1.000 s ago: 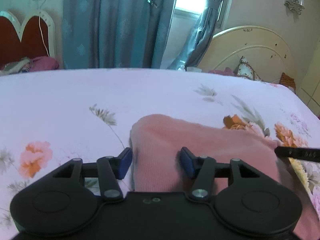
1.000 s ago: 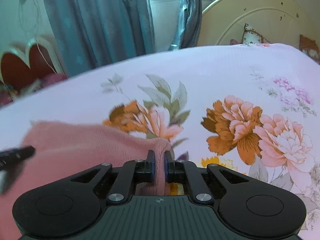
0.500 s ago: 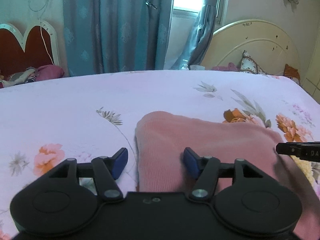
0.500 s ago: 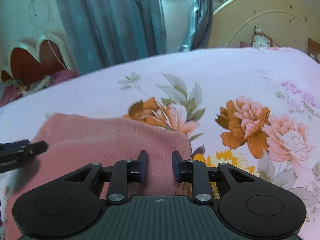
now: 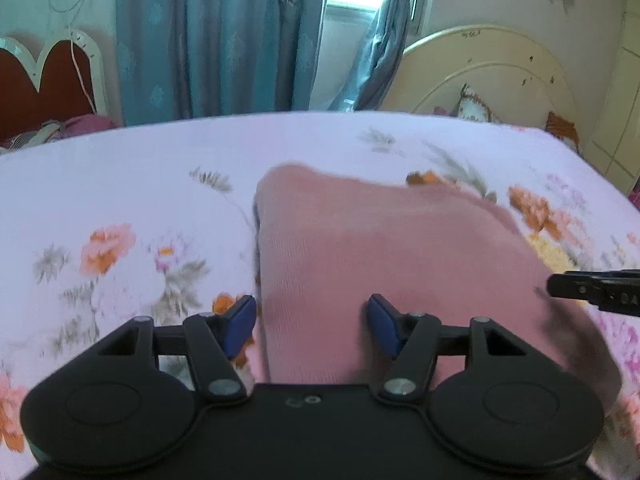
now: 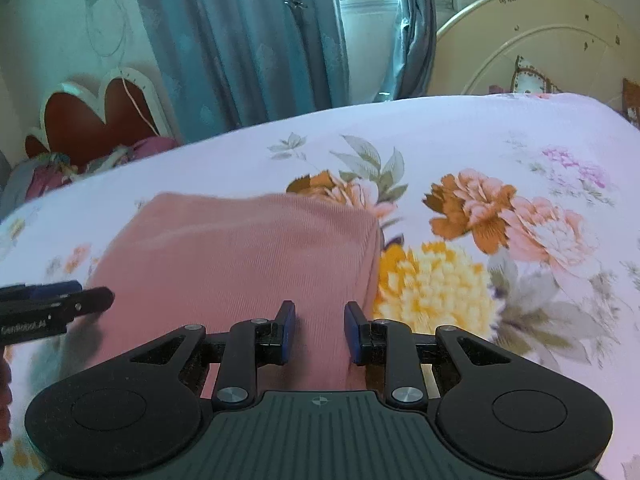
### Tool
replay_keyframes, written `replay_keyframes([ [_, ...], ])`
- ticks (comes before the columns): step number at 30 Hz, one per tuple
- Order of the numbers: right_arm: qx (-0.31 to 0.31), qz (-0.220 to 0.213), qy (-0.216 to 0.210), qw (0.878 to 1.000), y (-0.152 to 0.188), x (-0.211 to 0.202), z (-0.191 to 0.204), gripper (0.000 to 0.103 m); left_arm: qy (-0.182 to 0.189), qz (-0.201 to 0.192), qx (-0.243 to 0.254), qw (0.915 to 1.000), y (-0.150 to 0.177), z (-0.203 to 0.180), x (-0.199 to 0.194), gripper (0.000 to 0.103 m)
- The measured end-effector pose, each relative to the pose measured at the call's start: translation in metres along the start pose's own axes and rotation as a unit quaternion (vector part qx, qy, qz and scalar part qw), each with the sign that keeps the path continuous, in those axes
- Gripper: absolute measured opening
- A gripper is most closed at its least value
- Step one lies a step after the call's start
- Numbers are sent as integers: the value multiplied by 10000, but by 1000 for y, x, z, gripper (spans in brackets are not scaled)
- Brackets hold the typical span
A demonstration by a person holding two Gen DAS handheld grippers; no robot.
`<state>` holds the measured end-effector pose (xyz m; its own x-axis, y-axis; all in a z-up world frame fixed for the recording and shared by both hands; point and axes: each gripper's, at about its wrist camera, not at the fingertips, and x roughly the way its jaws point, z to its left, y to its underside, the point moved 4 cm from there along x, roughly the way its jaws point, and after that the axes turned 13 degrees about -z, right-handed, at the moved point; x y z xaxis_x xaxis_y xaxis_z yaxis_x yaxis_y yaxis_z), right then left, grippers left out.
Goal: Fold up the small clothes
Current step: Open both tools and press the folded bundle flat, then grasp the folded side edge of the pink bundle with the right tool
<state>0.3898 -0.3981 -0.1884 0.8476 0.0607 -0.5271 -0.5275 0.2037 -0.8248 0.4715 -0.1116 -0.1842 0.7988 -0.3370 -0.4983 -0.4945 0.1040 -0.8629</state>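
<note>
Both claws have drawn back from the folded pink garment [image 5: 384,256] on the floral bed [image 5: 120,184]; left claw [image 5: 312,326] and right claw [image 6: 320,332] released, empty

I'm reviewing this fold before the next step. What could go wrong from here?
Both jaws stand open, so the folded pink garment lies unheld; its doubled left edge could spring apart. The left hand-held gripper straddles that edge and might drag it. The right hand-held gripper could snag the right edge.
</note>
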Motion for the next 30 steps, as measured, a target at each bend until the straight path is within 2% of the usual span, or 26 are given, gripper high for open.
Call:
replay_keyframes([
  [3,30,248,185,9995,16,10,-9,26,-13,19,-100,9999,6,1,6,61],
  [9,300,231,203,9991,17,8,-15,27,-75,17,-53,10000,4,0,0,61],
  [15,594,114,-138,9981,18,-27,-11,27,-9,-59,-164,9998,10,6,-32,65],
  [18,552,157,-155,9982,29,-43,-8,27,99,59,-284,9995,21,7,-46,65],
  [21,364,335,-35,9988,48,-48,-11,27,188,363,-175,9990,42,5,-46,64],
  [23,538,396,-125,9977,57,-51,-17,27,211,390,-290,9986,53,7,-46,65],
  [25,498,431,-115,9978,56,-54,-17,32,215,382,-197,9988,53,5,-48,64],
  [27,489,472,-115,9976,52,-54,-20,39,299,488,-307,9979,50,6,-48,64],
  [29,798,416,-232,9957,44,-57,-26,42,415,500,-533,9965,43,9,-50,66],
  [30,971,340,-281,9943,39,-57,-30,48,441,450,-602,9962,38,10,-51,71],
])
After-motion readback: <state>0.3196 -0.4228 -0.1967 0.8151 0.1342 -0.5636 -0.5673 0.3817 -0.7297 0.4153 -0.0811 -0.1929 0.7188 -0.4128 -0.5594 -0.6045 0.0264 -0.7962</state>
